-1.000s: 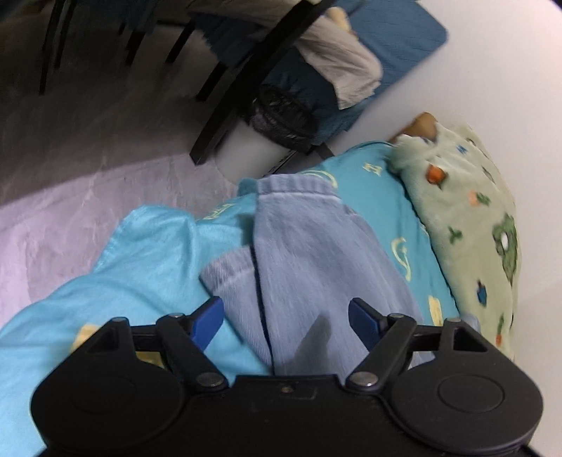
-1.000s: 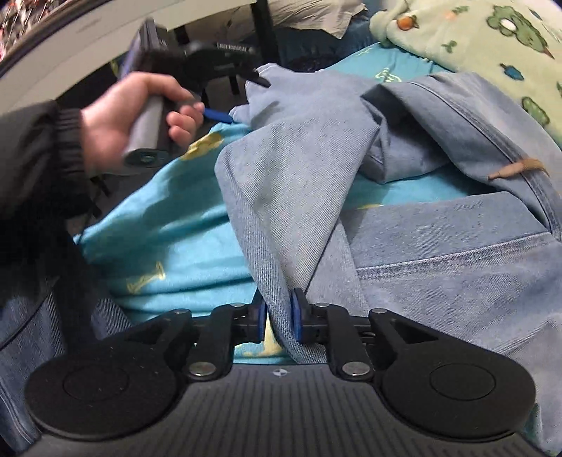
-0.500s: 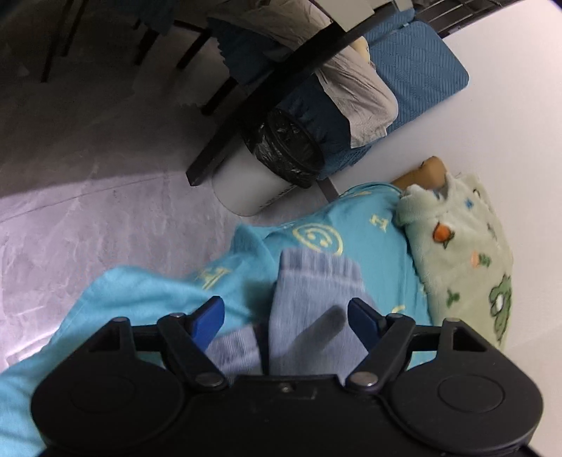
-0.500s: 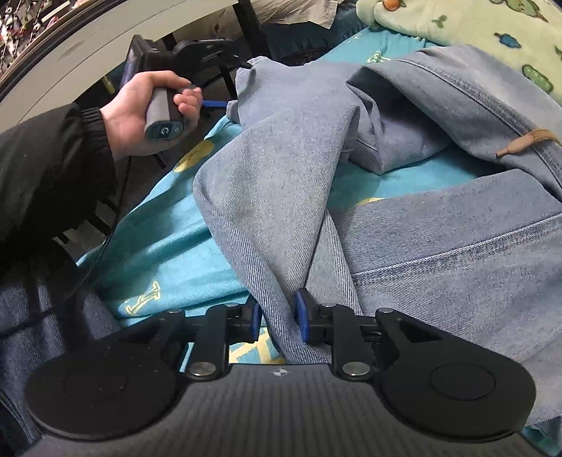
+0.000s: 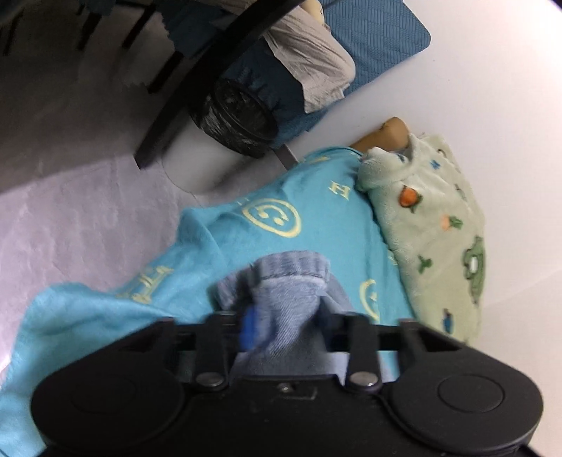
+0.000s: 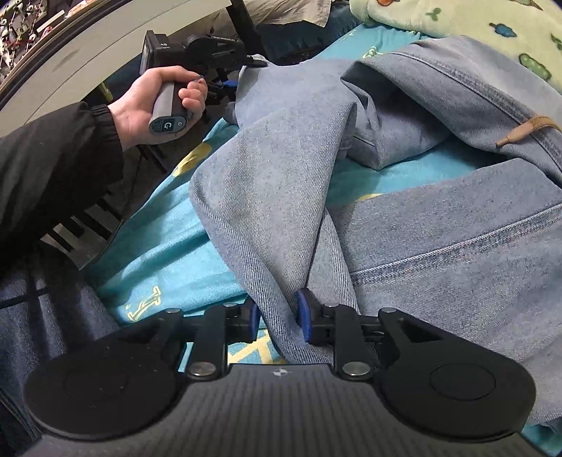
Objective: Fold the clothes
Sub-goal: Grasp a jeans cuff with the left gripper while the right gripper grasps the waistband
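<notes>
Light blue denim jeans (image 6: 404, 147) lie rumpled on a turquoise blanket (image 6: 175, 246) with yellow smiley prints. My left gripper (image 5: 284, 327) is shut on the hem of one jeans leg (image 5: 291, 277), which bunches between the blue pads. It also shows in the right wrist view (image 6: 232, 84), held in a hand at the far end of that leg. My right gripper (image 6: 279, 316) is shut on a fold of the same leg (image 6: 277, 218) nearer me.
A green fleece blanket (image 5: 439, 232) with animal prints lies at the bed's far side by a white wall. Beyond the bed edge stand a bin with a black bag (image 5: 239, 116), dark chair legs (image 5: 175, 105) and a blue cushion (image 5: 379, 31). Pale floor is at left.
My left gripper went from wide open over the jeans leg to shut on its hem, sliding back toward the leg's end. My right gripper kept its hold on the fold.
</notes>
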Available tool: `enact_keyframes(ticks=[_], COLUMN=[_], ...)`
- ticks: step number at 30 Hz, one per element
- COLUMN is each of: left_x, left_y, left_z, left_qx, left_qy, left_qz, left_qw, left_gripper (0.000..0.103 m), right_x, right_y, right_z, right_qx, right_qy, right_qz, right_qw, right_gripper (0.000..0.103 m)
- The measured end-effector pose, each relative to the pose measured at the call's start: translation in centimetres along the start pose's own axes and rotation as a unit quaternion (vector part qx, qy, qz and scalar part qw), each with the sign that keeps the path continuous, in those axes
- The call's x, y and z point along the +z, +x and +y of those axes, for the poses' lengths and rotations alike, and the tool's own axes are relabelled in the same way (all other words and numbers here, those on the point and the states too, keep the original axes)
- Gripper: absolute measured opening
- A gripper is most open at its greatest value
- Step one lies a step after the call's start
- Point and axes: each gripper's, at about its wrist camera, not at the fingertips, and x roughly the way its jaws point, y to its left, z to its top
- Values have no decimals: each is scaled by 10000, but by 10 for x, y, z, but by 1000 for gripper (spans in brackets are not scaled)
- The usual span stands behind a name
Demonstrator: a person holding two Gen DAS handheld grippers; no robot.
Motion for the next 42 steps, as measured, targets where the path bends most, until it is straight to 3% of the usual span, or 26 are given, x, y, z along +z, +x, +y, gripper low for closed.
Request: enact_keyframes(ticks=[4, 10, 15, 17, 19, 21, 23, 26, 28, 32, 34, 35, 38, 42], left_x=[-4, 0, 11, 19, 20, 19, 17, 17, 17, 20, 17, 18, 16, 12], left_y=[-13, -101, -185, -210, -223, -230, -234, -232, -229, -223, -222, -219, -216, -212], left_z=[-6, -22, 6, 22, 40, 59, 73, 89, 95, 110, 118, 120, 125, 127], left_qx=[-67, -338, -485, -499, -465, -332, -156, -66, -47, 38, 61, 49, 77, 121], left_qy=[51, -111, -946, -1159, -1498, -1831, -1965, -2071, -2102, -2181, -2218, -2239, -2212, -2205], left_qz=[-89, -848, -1233, -1242, -1126, -1028, -984, -783, -691, -684, -640, -599, -531, -493], left_qw=[9999, 9958, 9867, 9842, 9812, 9771, 9754, 9752, 9752, 9735, 9730, 9728, 9737, 9741], left_gripper=[9, 8, 8, 8, 8, 8, 8, 8, 8, 8, 8, 8, 8, 8], right_x=[0, -5, -6, -8, -12, -18, -31, -60, -85, -139, -155, -161, -162, -146], right_y=[-1, -9, -38, -63, -92, -122, -151, -187, -206, -229, -224, -219, -199, -189], right_z=[-3, -5, -18, -31, -48, -69, -95, -142, -176, -232, -251, -260, -275, -286], right_qx=[37, 86, 304, 497, 542, 330, -203, -1148, -1809, -2653, -2724, -2659, -2126, -2342], right_qy=[149, 489, 1306, 1818, 2350, 2848, 3344, 4108, 4670, 5817, 6166, 6309, 6445, 6060], right_qz=[5, -135, -493, -856, -1287, -1669, -1971, -2094, -2096, -2431, -2385, -2350, -2310, -2173], right_qw=[9999, 9987, 9897, 9783, 9619, 9434, 9214, 8799, 8398, 7295, 6991, 6900, 6972, 7285], right_gripper=[26, 27, 31, 42, 47, 49, 62, 68, 69, 72, 74, 74, 74, 75])
